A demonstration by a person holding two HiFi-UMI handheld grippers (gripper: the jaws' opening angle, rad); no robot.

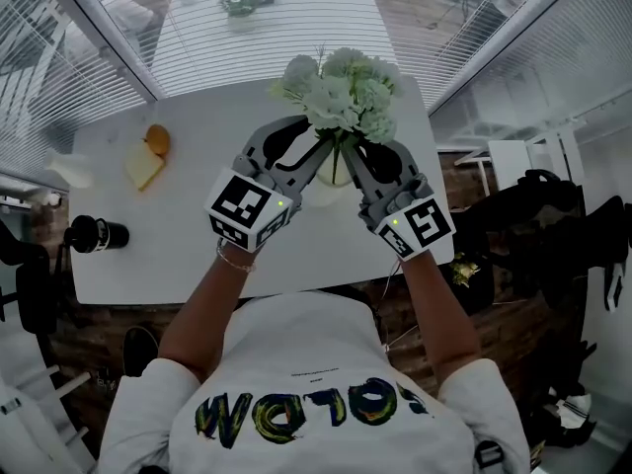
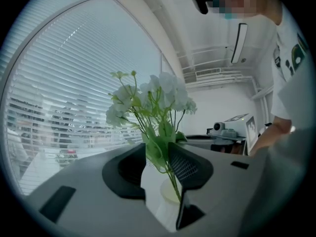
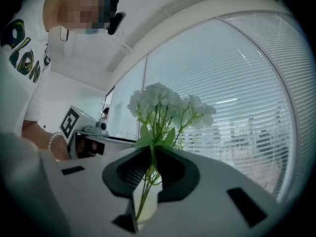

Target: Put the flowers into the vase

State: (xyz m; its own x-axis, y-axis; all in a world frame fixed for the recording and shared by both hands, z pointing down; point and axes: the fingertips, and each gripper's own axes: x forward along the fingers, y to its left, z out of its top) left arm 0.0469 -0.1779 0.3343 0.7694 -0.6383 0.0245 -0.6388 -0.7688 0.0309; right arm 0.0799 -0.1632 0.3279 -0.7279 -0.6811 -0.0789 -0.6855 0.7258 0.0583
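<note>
Mostly white flowers [image 1: 346, 92], stems in vase [image 2: 158, 201]

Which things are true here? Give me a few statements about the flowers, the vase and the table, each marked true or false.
1. The flowers are white on green stems. True.
2. The left gripper holds a black mug. False: its jaws are on the white vase.
3. The stems pass between the right gripper's jaws and down into the vase. True.
4. The table holds nothing but the vase. False: a black cylinder and a yellowish piece lie at its left side.
</note>
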